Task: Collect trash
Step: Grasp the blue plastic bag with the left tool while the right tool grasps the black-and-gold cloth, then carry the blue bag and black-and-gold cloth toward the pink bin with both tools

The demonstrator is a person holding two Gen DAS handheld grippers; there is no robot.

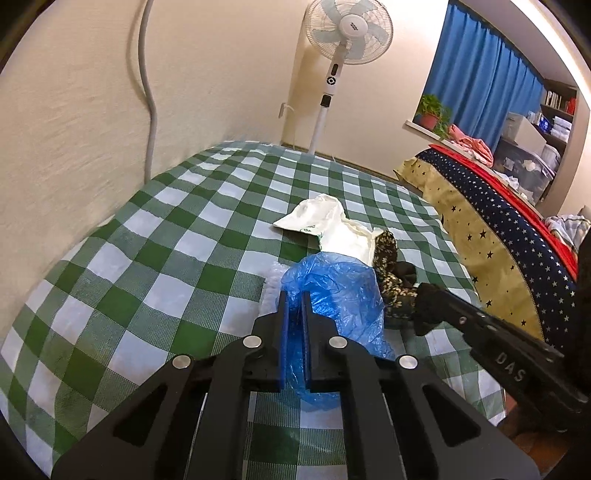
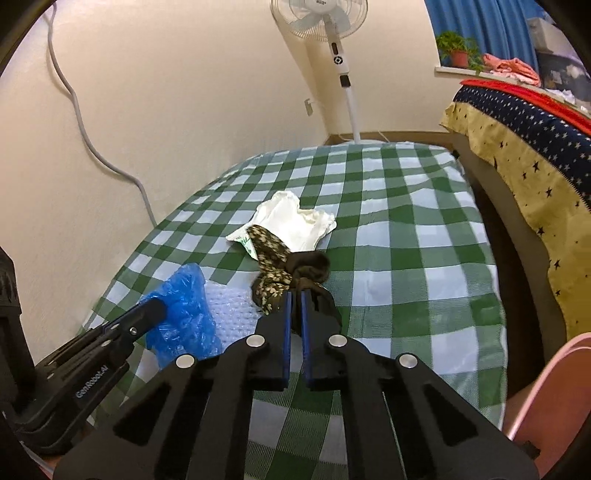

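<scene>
In the left wrist view, the left tongs (image 1: 294,295) are seen closed on a crumpled blue plastic bag (image 1: 332,295), which is pinched between the blue pads and lies on the worktop (image 1: 147,258) covered in green-and-white check cloth. A piece of bubble wrap (image 1: 271,284) is seen just left of the bag, partly under it. Beyond the bag a white plastic bag (image 1: 332,229) is spread out, and a dark patterned cloth (image 1: 388,273) lies to its right, touching it. The right tongs (image 1: 421,306) are seen reaching in from the right, clamped on the near end of that cloth. A standing fan (image 1: 347,33) is seen against the far wall.

In the right wrist view, the right tongs (image 2: 295,295) are shown closed on the dark cloth (image 2: 288,273). The left tongs (image 2: 162,310) come in from the left, buried in the blue bag (image 2: 184,310). Bubble wrap (image 2: 229,306) lies between the two.
</scene>
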